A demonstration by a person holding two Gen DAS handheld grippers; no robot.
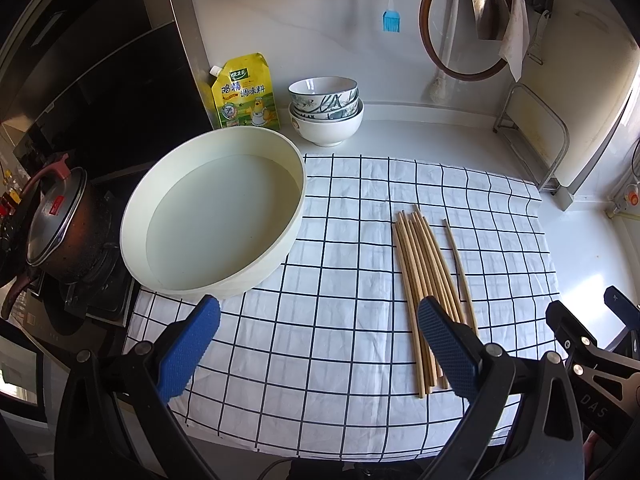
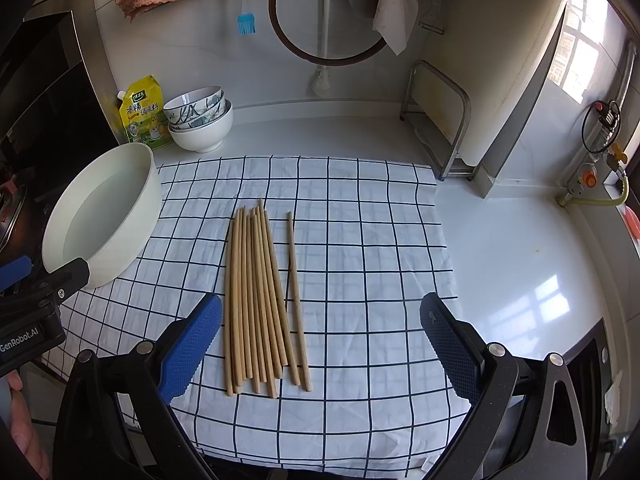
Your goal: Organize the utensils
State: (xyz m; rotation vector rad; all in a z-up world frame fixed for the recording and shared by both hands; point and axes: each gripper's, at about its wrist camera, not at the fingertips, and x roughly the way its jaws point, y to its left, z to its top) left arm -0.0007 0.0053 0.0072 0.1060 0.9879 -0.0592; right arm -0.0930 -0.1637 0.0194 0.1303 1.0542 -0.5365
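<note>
Here, both my claws hang spread and empty over the cloth [image 2: 360, 240]. My right claw [image 2: 320, 344] has the chopsticks [image 2: 260, 300] between its fingers; my left claw [image 1: 318, 344] has them at its right finger, and alone shows a pot [image 1: 56, 224]. The right view shows "GenRobot.AI" on the left claw's body.

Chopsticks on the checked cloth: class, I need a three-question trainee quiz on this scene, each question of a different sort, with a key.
1. True or false: the chopsticks lie inside the round basin.
2. Multiple choice: what stands beside the stacked bowls at the wall? A) a yellow seasoning pouch B) a kettle C) a cutting board
3. Fill in: both the left gripper and the right gripper are ____ and hold nothing.

Key: 1 false, they lie on the checked cloth, one slightly apart from the bundle. 2 A. 3 open.
</note>
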